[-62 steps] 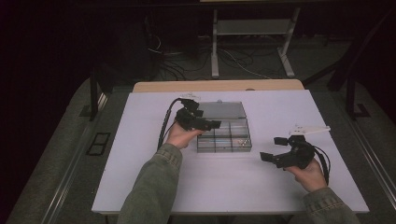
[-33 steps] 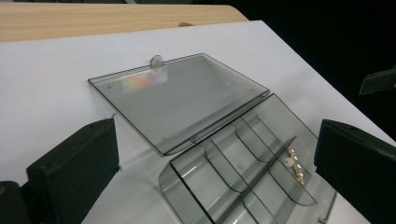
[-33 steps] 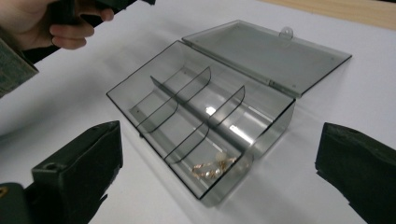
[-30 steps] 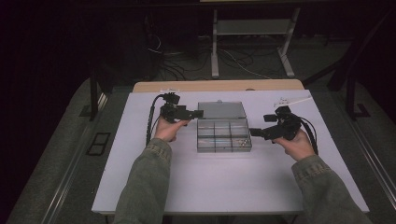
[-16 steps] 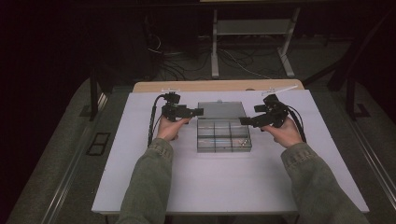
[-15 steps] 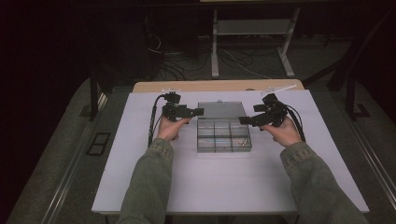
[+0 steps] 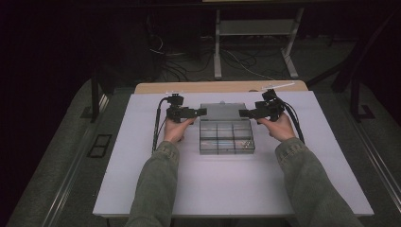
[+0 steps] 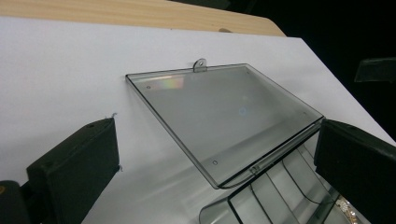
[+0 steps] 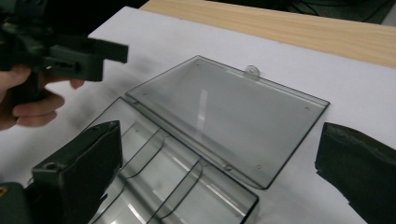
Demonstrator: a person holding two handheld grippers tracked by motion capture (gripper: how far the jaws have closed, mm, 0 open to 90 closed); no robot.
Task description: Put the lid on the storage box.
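Here both hands hold the left gripper (image 7: 201, 112) and right gripper (image 7: 244, 113), jaws spread, flanking the clear box (image 7: 226, 137).

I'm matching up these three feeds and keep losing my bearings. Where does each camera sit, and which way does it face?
High view: above the person's side of the table, looking forward and down; both forearms, left gripper, right gripper.
Left gripper view: rides the left gripper, looking between its open jaws at the clear box's lid.
Right gripper view: rides the right gripper, facing the lid and compartments; the left hand shows.
Shared: both gripper views show the lid's tab.
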